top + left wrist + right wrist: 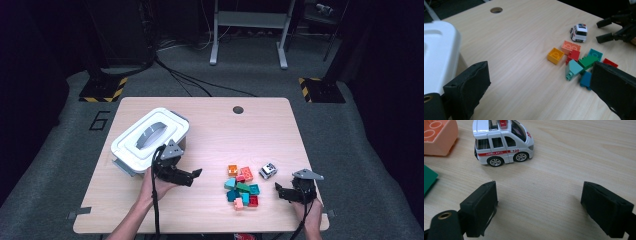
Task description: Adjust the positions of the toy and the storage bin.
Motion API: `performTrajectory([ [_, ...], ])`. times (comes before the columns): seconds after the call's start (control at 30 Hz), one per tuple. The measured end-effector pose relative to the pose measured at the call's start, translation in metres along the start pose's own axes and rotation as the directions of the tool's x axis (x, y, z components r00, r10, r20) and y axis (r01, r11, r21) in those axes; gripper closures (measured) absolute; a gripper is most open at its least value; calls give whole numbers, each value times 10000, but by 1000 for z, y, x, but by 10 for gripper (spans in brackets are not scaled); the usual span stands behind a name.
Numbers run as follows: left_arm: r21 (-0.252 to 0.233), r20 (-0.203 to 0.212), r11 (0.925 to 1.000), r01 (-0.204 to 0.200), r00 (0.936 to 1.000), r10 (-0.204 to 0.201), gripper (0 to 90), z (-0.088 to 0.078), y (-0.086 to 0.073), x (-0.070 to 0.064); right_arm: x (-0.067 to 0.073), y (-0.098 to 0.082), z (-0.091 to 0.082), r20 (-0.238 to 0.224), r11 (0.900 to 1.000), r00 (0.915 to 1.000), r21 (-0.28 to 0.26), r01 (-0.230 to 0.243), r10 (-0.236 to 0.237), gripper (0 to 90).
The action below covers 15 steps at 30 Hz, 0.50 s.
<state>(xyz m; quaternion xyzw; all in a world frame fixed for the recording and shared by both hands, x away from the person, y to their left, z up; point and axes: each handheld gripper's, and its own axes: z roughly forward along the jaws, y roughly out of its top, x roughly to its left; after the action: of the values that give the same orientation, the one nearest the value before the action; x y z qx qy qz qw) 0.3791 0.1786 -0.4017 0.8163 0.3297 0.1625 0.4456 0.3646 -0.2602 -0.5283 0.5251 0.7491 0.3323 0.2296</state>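
Nearest us, two forearms come in over the front edge of a pale wood-grain desk point(210, 210). The left claw point(197, 172) hangs above the board just in front of the white lidded box point(150, 137), jaws spread wide with nothing between them. The right claw point(278, 188) sits low at the desk's right front, released and empty too. Between the two lies a heap of toy bricks point(242, 189), and at its right edge the white toy car point(268, 170), near the right claw's tips but apart from them. The right gripper view brings that car point(502, 141) up close: an ambulance with a red stripe, side-on on its wheels, ahead and to the left of the open jaws, with bare wood in the gap and a peach brick point(437, 136) at the left edge. The left gripper view looks across the desk instead, with the box's white lid point(439, 50) at the left, the bricks point(576, 62) spread ahead, and the right claw point(604, 31) beyond the car point(579, 32). Farther back there is a round cable hole point(238, 109), then grey carpet, black cables, hazard-striped feet point(102, 90) and a grey frame point(248, 30) in a dark room.
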Motion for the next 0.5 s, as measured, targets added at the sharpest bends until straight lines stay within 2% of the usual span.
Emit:
performTrajectory([
  [0.23, -272, -635, 9996, 108, 9979, -125, 27, -20, 18, 24, 0, 0, 0, 9, 10000, 10000, -10, -14, 14, 133],
  [0.43, -324, -1372, 9993, 176, 9903, -219, 37, -38, 26, 53, 0, 0, 0, 13, 10000, 10000, -11, -18, 18, 134],
  [0.5, -319, -1485, 9990, 311, 9883, -355, 43, -42, 26, 62, 0, 0, 0, 15, 10000, 10000, -8, -19, 19, 134],
])
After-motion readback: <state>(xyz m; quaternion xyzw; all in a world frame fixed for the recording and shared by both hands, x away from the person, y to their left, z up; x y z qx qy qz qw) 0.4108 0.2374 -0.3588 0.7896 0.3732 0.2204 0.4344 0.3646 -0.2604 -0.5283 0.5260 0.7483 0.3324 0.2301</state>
